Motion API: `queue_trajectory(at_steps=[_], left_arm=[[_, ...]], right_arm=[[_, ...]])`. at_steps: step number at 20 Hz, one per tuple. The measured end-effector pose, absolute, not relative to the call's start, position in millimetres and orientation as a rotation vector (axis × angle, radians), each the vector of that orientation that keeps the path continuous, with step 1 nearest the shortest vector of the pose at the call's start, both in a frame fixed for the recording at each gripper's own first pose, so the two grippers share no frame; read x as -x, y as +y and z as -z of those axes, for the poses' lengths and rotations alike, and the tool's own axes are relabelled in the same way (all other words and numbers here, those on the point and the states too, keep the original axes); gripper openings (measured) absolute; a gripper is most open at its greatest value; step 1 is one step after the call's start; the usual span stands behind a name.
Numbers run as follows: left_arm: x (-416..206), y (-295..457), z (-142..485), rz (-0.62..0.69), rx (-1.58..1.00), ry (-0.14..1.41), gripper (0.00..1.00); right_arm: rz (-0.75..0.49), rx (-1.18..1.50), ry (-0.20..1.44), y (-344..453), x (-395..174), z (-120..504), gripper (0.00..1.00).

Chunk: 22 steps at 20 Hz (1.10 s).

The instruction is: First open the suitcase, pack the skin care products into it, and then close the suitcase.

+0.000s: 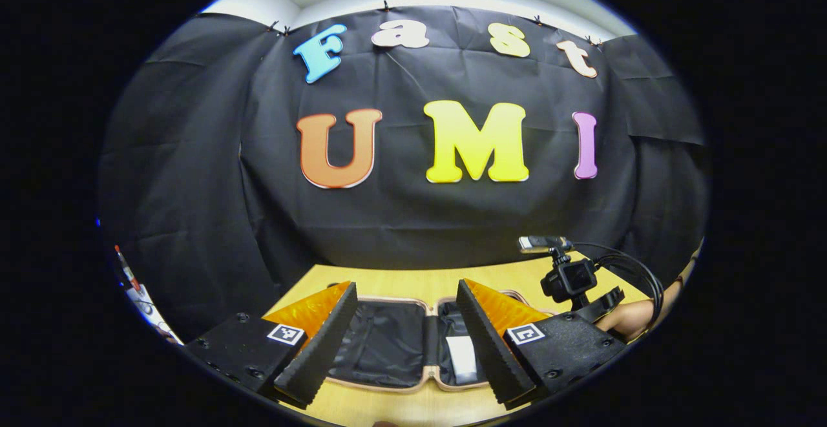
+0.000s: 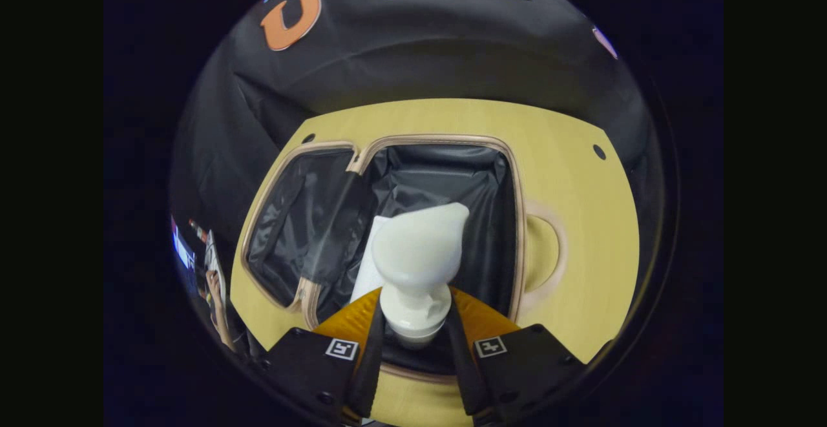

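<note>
Right gripper view, nearest: the right gripper point(image 2: 415, 340) has both fingers pressed against the neck of a white pump bottle point(image 2: 418, 265), held above the suitcase point(image 2: 513, 220). The suitcase lies open and flat on the wooden table point(image 2: 581, 175), dark lining exposed in both halves, handle toward the table's right edge. A white box point(image 2: 367, 265) rests inside the suitcase, beneath the bottle.

Left gripper view: the left gripper point(image 1: 406, 343) hovers near the suitcase's front rim with its fingers spread wide, holding nothing. Beyond it, over the suitcase's right half, stands the right gripper's camera mount and cable.
</note>
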<state>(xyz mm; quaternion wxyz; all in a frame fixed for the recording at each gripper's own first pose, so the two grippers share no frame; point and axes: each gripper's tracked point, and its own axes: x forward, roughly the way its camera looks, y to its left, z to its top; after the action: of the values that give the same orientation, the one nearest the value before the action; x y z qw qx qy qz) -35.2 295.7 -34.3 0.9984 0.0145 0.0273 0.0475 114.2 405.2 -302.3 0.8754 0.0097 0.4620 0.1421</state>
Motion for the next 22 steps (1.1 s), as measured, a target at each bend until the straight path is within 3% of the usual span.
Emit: queue_trajectory(at_steps=[6,10,12,15,19,22], left_arm=[[28,329,13,-0.152,-0.025,0.034,0.98],[22,345,2,-0.167,-0.018,0.012,0.98],[22,358,-4,-0.18,-0.026,0.011,0.98],[19,371,0,-0.178,-0.001,0.032,0.97],[10,403,22,-0.194,0.037,0.066,0.98],[-1,437,54,-0.195,0.093,0.133,0.98]], right_arm=[[-0.155,-0.071,1.049,411,-155,336,0.48],[-0.095,-0.065,1.142,400,-145,371,0.48],[-0.092,-0.072,1.114,402,-148,372,0.46],[-0.116,-0.127,1.122,410,-143,366,0.55],[-0.192,-0.141,0.977,410,-142,311,0.81],[-0.309,-0.17,0.807,406,-126,239,0.78]])
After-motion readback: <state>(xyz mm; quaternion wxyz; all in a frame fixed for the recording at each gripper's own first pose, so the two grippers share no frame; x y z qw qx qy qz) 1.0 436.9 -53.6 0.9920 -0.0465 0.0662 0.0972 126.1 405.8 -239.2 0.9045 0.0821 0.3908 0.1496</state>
